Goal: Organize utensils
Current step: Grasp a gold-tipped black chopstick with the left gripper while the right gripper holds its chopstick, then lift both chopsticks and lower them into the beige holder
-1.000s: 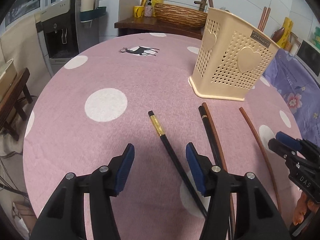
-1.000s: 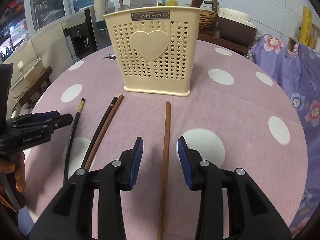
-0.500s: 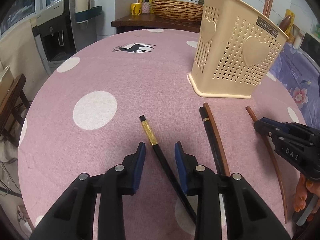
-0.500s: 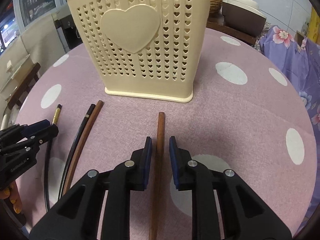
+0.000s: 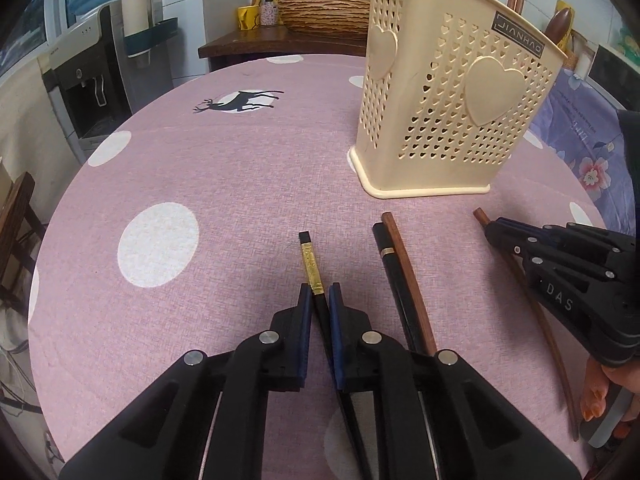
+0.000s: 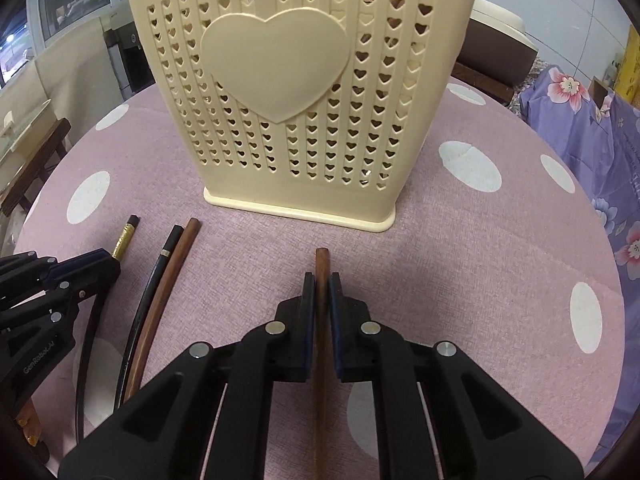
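A cream utensil holder (image 5: 448, 100) with heart holes stands on the pink dotted tablecloth; it fills the top of the right wrist view (image 6: 296, 92). My left gripper (image 5: 320, 294) is shut on a black chopstick with a gold band (image 5: 311, 264) that lies on the cloth. My right gripper (image 6: 321, 280) is shut on a brown wooden chopstick (image 6: 321, 258) that lies in front of the holder. A black chopstick (image 5: 394, 276) and a brown chopstick (image 5: 410, 276) lie side by side between the two grippers. Brown utensils stick out of the holder.
The round table (image 5: 224, 184) drops off at its left and right edges. A water dispenser (image 5: 92, 80) and a dark side table with a wicker basket (image 5: 324, 12) stand behind. A purple floral cloth (image 6: 592, 128) lies at the right.
Both grippers have moved forward and down along their chopsticks and shut on them. The holder looks closer in both views.
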Motion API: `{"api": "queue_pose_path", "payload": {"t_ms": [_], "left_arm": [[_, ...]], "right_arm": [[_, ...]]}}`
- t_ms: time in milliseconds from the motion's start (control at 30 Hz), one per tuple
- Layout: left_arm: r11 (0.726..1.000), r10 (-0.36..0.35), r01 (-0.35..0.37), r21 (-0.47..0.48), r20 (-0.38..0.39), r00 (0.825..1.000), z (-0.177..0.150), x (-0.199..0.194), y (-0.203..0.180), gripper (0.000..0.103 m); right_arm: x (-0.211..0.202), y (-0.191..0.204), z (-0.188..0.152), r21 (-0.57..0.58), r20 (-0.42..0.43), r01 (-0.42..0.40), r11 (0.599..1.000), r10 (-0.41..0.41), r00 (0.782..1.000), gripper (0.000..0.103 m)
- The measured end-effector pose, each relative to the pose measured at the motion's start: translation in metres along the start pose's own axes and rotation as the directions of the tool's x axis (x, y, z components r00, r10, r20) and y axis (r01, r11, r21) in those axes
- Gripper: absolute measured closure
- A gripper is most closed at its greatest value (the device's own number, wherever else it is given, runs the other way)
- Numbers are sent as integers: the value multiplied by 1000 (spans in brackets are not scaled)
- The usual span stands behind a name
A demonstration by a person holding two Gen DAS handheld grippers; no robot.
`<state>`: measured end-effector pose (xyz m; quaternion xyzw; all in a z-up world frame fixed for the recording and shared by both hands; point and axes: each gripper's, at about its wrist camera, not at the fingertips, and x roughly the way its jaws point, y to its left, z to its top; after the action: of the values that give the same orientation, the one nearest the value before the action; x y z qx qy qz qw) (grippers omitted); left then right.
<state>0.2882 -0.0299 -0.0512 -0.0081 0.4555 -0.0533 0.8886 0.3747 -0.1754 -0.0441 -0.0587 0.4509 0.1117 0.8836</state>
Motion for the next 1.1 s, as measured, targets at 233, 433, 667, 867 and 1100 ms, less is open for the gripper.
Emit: {"api": "queue_pose_path", "payload": {"t_ms": [233, 433, 667, 867, 1100], "left_arm": [[1000, -12, 12, 1, -2, 1000, 1, 1, -3, 95], [998, -54, 55, -22, 46, 997, 3, -17, 3, 95], [990, -132, 139, -28, 167, 977, 12, -81, 14, 95], [985, -163, 170, 3, 305, 938, 22, -149, 23, 95], [988, -147, 153, 8, 324, 934, 31, -157, 24, 95]], "right_arm": [[-4, -1, -2, 15, 16, -3, 1000, 3, 1000, 95], [-32, -4, -3, 36, 77, -37, 999, 34, 996, 95], [-105, -14, -3, 58, 218, -111, 992, 96, 971, 95], [-183, -30, 0, 62, 361, -158, 985, 126, 924, 95], [-216, -31, 3, 45, 409, -154, 987, 123, 904, 95]]}}
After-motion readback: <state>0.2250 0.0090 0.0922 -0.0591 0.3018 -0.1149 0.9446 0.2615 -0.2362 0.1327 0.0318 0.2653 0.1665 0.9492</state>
